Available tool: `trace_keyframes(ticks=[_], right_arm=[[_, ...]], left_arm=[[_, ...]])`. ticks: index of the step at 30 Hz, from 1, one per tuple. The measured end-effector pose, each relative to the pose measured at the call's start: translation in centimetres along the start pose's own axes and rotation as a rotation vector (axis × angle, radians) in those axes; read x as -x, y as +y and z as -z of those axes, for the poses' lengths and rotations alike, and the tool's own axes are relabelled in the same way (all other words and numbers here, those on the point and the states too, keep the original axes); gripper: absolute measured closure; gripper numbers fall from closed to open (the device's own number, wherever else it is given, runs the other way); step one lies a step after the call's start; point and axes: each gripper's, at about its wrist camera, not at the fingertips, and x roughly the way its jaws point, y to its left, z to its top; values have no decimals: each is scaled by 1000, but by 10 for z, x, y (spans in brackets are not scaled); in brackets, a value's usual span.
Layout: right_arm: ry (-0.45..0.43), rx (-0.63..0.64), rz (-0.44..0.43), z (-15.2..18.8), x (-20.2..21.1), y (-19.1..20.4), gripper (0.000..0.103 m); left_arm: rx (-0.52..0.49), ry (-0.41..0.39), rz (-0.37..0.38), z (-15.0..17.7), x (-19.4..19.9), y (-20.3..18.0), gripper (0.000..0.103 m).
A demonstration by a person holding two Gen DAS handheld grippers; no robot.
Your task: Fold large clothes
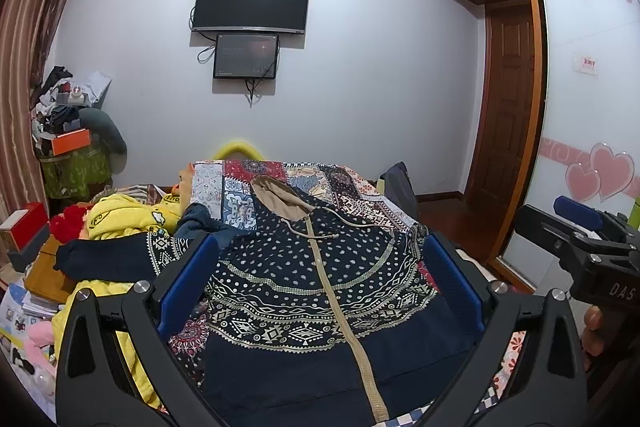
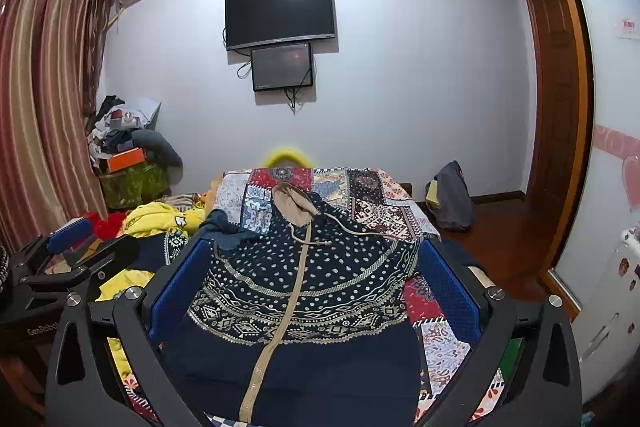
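Observation:
A navy patterned zip hoodie (image 1: pixel 316 291) with a tan hood and tan zipper lies flat, front up, on the patchwork bedspread (image 1: pixel 352 187); it also shows in the right wrist view (image 2: pixel 300 291). Its left sleeve (image 1: pixel 116 259) stretches out to the left. My left gripper (image 1: pixel 320 255) is open and empty, held above the hoodie's chest. My right gripper (image 2: pixel 314 259) is open and empty above the same garment. The right gripper shows at the right edge of the left wrist view (image 1: pixel 580 227); the left gripper shows at the left of the right wrist view (image 2: pixel 76 247).
A yellow garment (image 1: pixel 128 219) and a red item (image 1: pixel 68 223) lie heaped left of the hoodie. A cluttered stand (image 1: pixel 68 143) sits by the curtain. A grey bag (image 2: pixel 452 199) stands on the floor at the right. A TV (image 1: pixel 252 3) hangs on the far wall.

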Motion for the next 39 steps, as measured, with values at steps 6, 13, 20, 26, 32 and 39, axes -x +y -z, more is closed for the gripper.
trace_keyframes(ticks=[6, 13, 20, 26, 32, 39], right_arm=[[23, 0, 6, -2, -15, -1, 0], [35, 12, 16, -9, -55, -3, 0], [61, 58, 34, -21, -117, -1, 0], [152, 49, 42, -17, -187, -6, 0], [338, 70, 91, 19, -264, -11, 0], [554, 51, 60, 65, -310, -25, 0]], left_arm=[[-2, 13, -24, 0, -18, 10, 0], [4, 41, -129, -6, -58, 49, 0], [135, 93, -215, -20, -110, 151, 0], [363, 239, -272, -4, -159, 261, 0], [599, 433, -322, 60, -204, 355, 0], [847, 534, -250, 130, -231, 423, 12]])
